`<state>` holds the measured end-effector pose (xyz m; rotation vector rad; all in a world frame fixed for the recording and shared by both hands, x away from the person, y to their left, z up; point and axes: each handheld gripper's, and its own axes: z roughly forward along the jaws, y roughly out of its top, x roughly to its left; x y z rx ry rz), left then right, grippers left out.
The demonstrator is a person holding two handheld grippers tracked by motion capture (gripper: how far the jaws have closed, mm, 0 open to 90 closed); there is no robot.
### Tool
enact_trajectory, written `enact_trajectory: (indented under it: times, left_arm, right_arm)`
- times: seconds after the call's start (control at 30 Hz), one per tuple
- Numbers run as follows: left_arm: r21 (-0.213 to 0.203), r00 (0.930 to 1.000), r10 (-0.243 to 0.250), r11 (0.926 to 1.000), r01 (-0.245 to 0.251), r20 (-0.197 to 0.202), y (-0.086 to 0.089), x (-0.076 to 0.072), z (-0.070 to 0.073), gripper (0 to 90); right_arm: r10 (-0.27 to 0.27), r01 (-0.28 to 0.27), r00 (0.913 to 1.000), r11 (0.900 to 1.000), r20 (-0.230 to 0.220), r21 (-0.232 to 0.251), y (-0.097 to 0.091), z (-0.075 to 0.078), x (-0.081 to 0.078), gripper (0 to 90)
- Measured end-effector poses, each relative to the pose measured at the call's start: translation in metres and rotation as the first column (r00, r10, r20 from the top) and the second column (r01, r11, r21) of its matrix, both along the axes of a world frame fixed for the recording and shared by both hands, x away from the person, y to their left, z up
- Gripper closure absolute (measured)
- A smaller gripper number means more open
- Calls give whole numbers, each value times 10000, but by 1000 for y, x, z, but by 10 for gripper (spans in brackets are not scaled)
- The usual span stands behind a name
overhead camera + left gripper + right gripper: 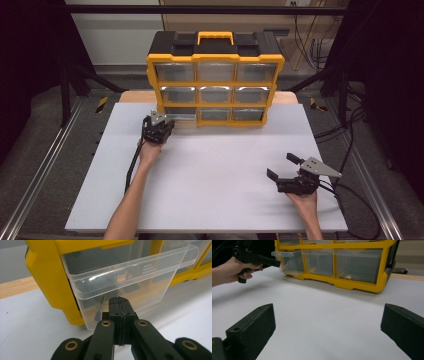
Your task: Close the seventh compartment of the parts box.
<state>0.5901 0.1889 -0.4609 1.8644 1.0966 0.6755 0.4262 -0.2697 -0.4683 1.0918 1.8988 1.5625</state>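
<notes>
Bottom-left clear drawer (125,282) protrudes from yellow organiser (215,80) at the far table (210,165) edge. Left gripper (119,300) pressed together against drawer front. Right gripper (282,166) spread, empty, on open surface.

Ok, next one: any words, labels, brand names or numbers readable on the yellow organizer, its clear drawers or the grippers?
None can be read.
Yellow drawer organizer: no readable brand or label on the frame or the black top.
Pulled-out bottom-left clear drawer: three short raised ridges on its lip, no letters.
Left gripper, jaws shut at that drawer's front: brass rivets, no text.
Right gripper, jaws open over the white table: no markings legible.
</notes>
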Motion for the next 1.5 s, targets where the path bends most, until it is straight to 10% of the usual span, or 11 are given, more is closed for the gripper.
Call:
enact_trajectory:
  times: [1.5]
  left_arm:
    - [195,9994,336,9992,-337,49,-3,24,-3,895]
  right_arm:
    - [-9,9,10000,10000,28,-5,-1,1,0,4]
